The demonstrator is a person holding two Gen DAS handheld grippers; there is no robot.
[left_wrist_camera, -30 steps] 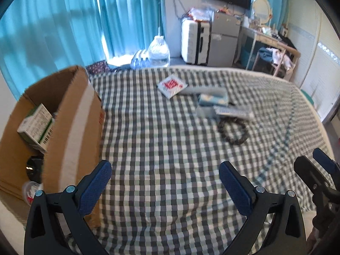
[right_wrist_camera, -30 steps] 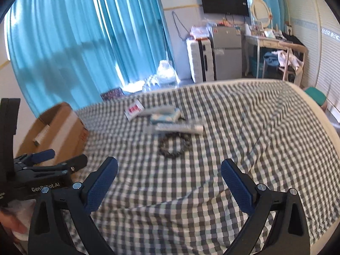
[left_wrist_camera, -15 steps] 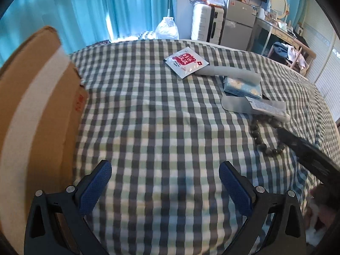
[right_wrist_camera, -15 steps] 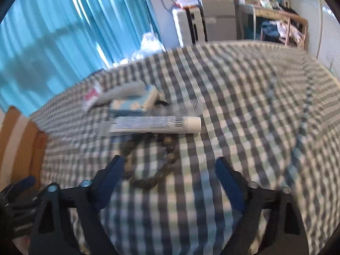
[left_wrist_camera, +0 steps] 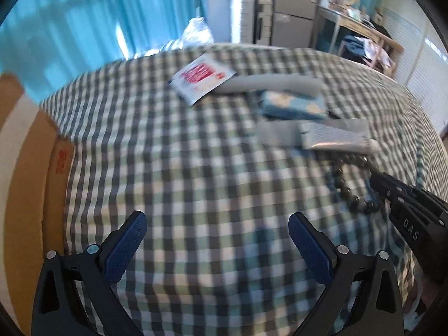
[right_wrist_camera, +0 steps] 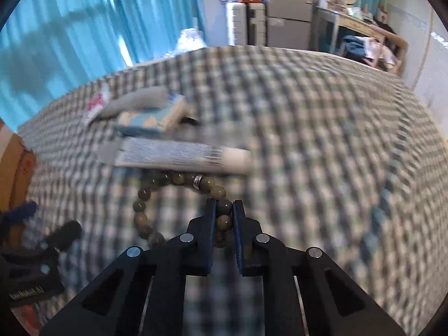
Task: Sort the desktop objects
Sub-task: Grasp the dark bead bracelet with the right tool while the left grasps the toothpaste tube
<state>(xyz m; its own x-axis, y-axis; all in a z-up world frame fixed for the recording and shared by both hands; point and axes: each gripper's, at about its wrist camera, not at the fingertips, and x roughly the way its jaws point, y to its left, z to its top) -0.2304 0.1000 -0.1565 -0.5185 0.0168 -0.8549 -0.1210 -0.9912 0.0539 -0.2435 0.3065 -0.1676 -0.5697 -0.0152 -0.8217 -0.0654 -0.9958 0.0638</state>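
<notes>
A bracelet of brown-green beads lies on the checked cloth, just below a white toothpaste tube. My right gripper is closing its jaws on the bracelet's right side, and both pads press a bead between them. The left wrist view shows the bracelet at the right with the right gripper on it. My left gripper hangs open over bare cloth, holding nothing, to the left of the bracelet.
Behind the tube lie a blue packet, a grey tube and a red-and-white sachet. A cardboard box stands at the cloth's left edge. Curtains, a suitcase and furniture are beyond the far edge.
The right gripper came down onto the bracelet and went from wide open to shut on a bead. The left gripper sank and moved nearer the objects; the box slid out to the left.
</notes>
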